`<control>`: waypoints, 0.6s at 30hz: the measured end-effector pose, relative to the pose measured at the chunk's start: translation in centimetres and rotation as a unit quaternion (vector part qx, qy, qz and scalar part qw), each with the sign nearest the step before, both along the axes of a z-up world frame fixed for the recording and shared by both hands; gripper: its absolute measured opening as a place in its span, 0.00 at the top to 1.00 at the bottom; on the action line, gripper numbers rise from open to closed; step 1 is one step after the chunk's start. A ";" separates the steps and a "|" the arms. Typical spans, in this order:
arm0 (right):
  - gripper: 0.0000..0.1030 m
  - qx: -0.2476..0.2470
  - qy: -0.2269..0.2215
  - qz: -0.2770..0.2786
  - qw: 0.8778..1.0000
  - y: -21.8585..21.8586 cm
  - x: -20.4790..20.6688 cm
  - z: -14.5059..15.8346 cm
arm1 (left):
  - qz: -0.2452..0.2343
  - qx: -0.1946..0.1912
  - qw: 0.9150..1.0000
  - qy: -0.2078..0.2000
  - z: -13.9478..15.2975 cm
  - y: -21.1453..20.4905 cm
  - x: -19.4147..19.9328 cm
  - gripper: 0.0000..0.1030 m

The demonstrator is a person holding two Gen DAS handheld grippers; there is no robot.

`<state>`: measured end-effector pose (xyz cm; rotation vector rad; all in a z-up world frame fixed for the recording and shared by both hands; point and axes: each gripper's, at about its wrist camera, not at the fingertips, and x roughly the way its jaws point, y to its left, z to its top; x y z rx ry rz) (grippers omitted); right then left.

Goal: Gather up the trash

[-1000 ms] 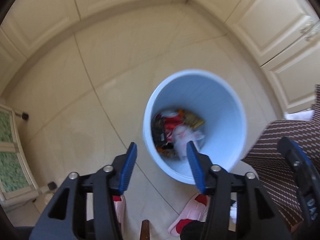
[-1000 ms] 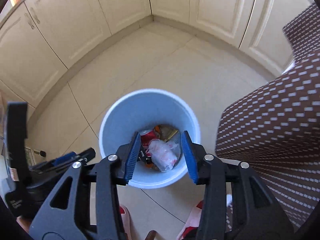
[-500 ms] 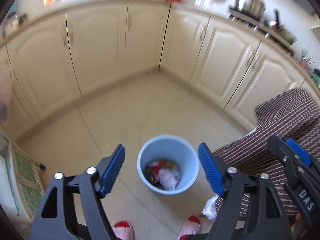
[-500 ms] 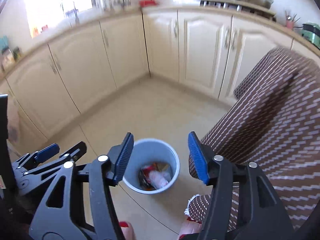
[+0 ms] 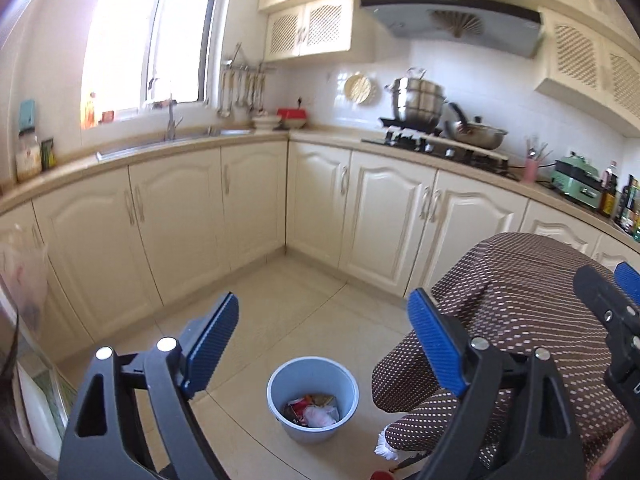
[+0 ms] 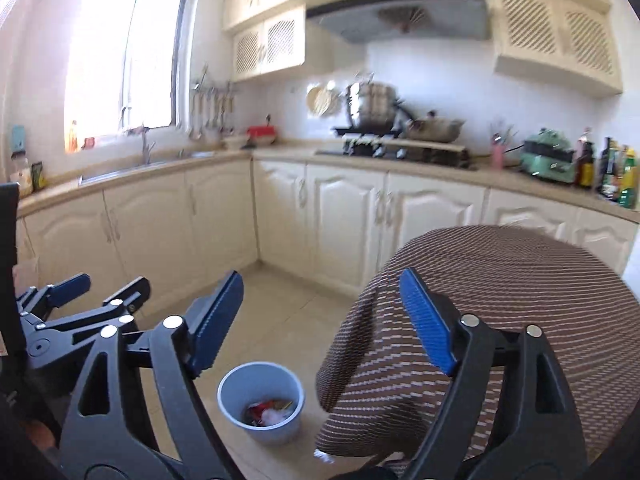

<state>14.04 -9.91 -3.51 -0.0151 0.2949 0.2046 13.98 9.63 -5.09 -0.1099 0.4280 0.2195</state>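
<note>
Light-blue bin (image 5: 313, 384), brown white-dotted tablecloth (image 5: 516, 280), cream cabinets (image 5: 384, 208), blue pads (image 5: 210, 340) on black tools.

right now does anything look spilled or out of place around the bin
Nothing stands out. The blue bin stands upright on the floor with the trash inside, and no litter shows on the tiles around it.

An L-shaped run of cream base cabinets (image 5: 356, 204) with arched panel doors wraps the corner of a kitchen, topped by a beige countertop (image 5: 332, 136). Bright daylight pours through a window (image 5: 152, 36) above the sink (image 5: 176, 140). A gas hob (image 5: 436, 144) carrying steel pots sits under a grey range hood (image 5: 452, 16), backed by white wall tiles (image 5: 480, 84). Lattice-front upper cabinets (image 5: 308, 28) hang above, and the floor (image 5: 288, 312) is pale beige tile.
</note>
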 end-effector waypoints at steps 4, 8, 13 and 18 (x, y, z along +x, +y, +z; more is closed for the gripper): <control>0.17 0.012 -0.024 -0.020 0.999 -3.1 -3.9 2.3 | -0.013 0.014 0.999 -0.030 3.4 -2.2 -3.8 0.12; 0.14 0.018 -0.046 -0.029 0.998 -5.7 -7.5 3.7 | -0.030 0.016 0.998 -0.057 6.4 -4.3 -6.9 0.09; 0.12 0.024 -0.075 -0.051 0.996 -8.1 -11.3 5.1 | -0.040 0.025 0.995 -0.088 9.0 -6.2 -9.7 0.08; 0.10 0.030 -0.093 -0.071 0.993 -9.7 -13.0 5.8 | -0.061 0.032 0.992 -0.108 10.2 -8.0 -11.3 0.08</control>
